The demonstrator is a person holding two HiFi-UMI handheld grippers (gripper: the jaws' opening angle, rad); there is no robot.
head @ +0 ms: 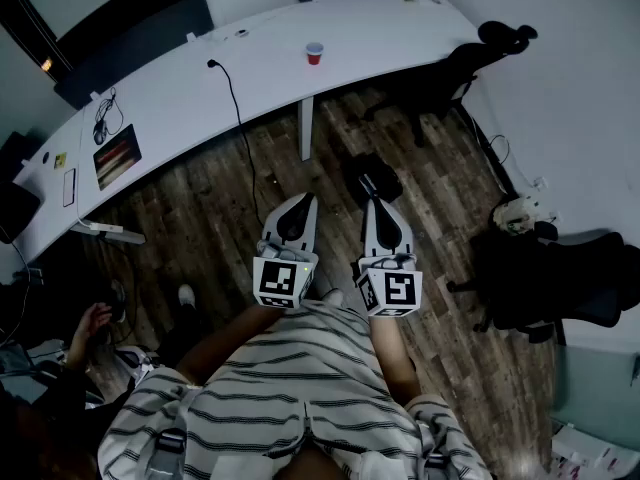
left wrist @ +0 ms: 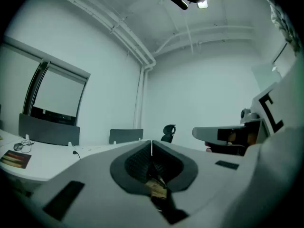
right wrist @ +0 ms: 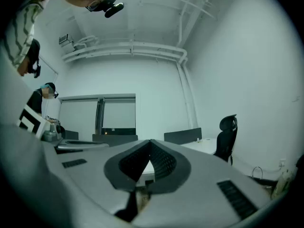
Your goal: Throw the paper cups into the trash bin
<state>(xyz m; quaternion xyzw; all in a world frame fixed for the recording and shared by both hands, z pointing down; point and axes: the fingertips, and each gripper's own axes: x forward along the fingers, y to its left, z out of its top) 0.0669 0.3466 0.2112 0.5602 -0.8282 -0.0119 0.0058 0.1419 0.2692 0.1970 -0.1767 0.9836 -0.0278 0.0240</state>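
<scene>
We hold the left gripper (head: 301, 202) level above the wood floor (head: 200, 218), its jaws clenched on nothing. At twelve o'clock, well apart, one red paper cup (head: 314, 53) stands upright on the white desk (head: 200, 88). It looks light, thin and easily crushed, so we judge a gentle pinch across its wall best. The right gripper (head: 372, 206) is likewise clenched and empty.

Held out level and side by side, the left tool (head: 302, 204) and the right tool (head: 373, 206) both have their jaws closed together, gripping nothing.
</scene>
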